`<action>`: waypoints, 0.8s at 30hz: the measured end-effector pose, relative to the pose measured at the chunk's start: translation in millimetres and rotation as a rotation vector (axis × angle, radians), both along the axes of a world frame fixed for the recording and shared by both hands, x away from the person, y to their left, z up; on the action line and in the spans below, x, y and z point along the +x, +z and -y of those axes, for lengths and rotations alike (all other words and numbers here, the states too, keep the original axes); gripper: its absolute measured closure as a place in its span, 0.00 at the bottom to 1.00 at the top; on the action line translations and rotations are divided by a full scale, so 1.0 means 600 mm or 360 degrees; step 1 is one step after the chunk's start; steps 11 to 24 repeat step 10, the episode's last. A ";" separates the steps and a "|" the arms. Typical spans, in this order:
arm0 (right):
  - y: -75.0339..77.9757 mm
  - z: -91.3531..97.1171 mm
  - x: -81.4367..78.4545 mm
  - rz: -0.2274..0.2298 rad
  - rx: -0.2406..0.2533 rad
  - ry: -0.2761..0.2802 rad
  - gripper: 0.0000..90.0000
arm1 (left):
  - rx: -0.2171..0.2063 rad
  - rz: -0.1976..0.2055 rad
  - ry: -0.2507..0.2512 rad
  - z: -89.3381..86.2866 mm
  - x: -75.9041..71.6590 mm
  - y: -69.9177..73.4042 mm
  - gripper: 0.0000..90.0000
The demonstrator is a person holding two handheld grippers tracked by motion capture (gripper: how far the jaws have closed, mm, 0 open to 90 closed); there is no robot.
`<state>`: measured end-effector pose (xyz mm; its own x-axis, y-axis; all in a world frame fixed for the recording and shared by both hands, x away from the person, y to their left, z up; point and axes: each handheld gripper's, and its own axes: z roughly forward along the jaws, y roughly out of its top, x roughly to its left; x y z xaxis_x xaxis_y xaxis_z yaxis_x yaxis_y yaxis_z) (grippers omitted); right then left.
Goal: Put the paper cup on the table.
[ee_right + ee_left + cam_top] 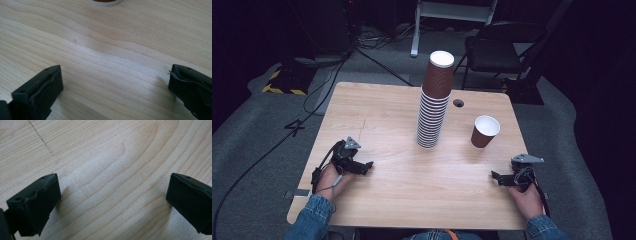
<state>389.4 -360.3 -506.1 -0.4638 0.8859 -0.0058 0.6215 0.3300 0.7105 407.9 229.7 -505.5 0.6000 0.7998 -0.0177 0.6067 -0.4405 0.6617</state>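
A tall stack of brown paper cups (432, 102), mouths down, stands near the middle of the wooden table (382, 115). To its right a single brown cup (484, 131) stands upright with its white inside showing. My left gripper (367, 166) rests low over the table's front left, held in a hand; its jaws stand wide apart over bare wood (112, 182) with nothing between them. My right gripper (496, 177) lies at the front right, jaws also wide apart and empty over the wood (112, 65). The stack's rim (104, 2) peeks in at the top of the right gripper view.
A small round cable hole (458, 103) sits in the table behind the stack. Beyond the table stand a black folding chair (502, 47) and a grey frame (452, 15). Cables (317, 95) run across the grey floor at the left.
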 end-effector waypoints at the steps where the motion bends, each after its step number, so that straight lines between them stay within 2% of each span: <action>1: 0.000 0.000 0.000 0.0000 0.0001 -0.0004 0.00 | -0.0001 0.0000 0.0000 0.000 0.000 0.000 0.00; 24: 0.000 0.000 0.000 0.0001 0.0001 -0.0006 0.00 | -0.0007 -0.0002 0.0001 0.000 0.000 0.000 0.00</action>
